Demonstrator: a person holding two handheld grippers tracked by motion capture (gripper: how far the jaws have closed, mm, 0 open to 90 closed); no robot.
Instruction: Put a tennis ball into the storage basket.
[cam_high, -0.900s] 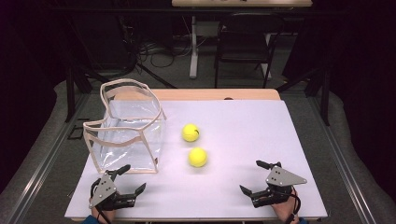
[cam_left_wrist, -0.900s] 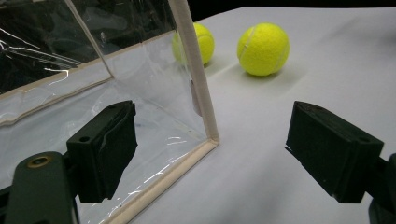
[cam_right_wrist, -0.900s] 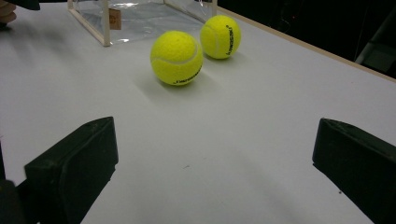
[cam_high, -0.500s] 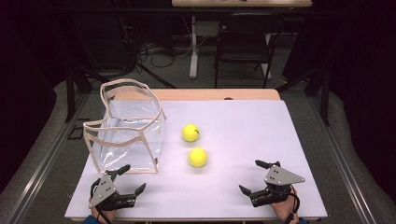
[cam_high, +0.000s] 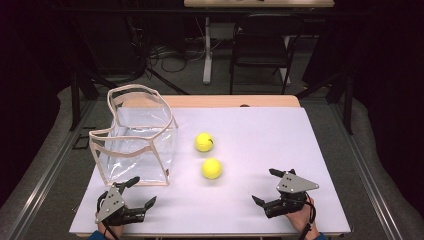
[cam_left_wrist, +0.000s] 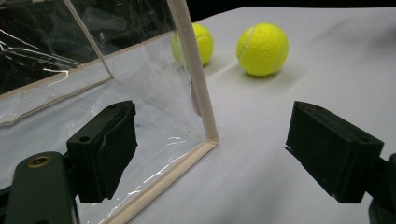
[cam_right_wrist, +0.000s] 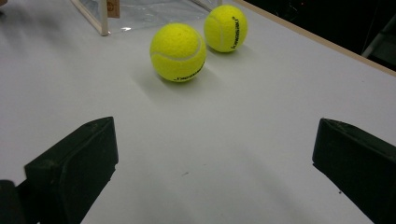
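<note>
Nothing shifted since earlier frames, both tongs wide open and empty at near counter edge, left tongs beside clear plastic tan-trimmed bag, right tongs near two fuzzy yellow tennis balls.

**Bright desk, dark room**

Overhead light falls evenly on the white desk, while the surroundings sink into near black. The tennis balls cast soft, short shadows. Glare streaks the clear plastic bag (mostly its creases). Close-up black fingers look slightly soft; the high view is grainy.
</note>
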